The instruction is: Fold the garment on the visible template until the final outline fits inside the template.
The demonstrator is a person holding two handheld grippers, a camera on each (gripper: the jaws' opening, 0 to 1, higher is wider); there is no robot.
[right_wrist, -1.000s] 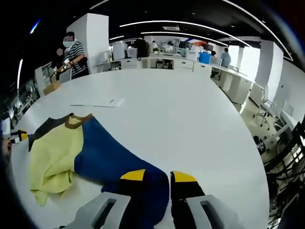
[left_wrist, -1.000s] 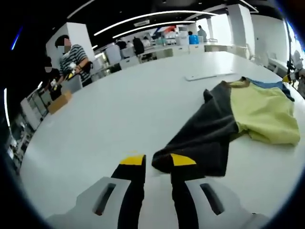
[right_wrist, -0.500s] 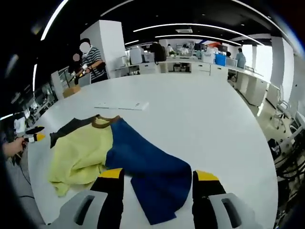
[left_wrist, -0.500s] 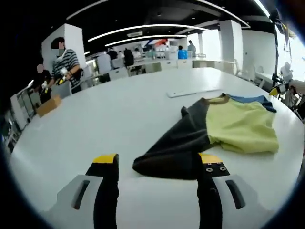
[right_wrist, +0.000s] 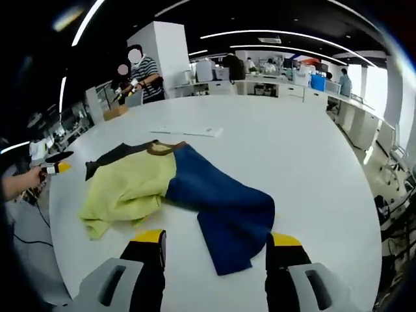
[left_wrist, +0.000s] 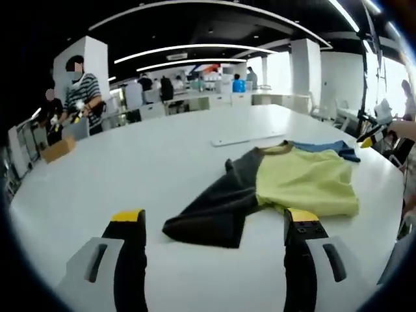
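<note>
My right gripper (right_wrist: 218,242) hangs above the near edge of the white tabletop (right_wrist: 292,162), jaws spread wide and holding nothing. The shirt (right_wrist: 175,192) lies flat ahead of it: yellow body, brown collar, dark sleeve toward the left edge, blue sleeve reaching between my jaws. A flat white sheet (right_wrist: 188,131) lies beyond the collar. The left gripper (right_wrist: 55,162) shows at the left edge, held in a hand (right_wrist: 19,182).

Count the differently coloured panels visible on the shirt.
3: a yellow middle panel, a blue sleeve spread toward the right gripper, and a dark grey sleeve toward the left gripper. Folds may hide more.
</note>
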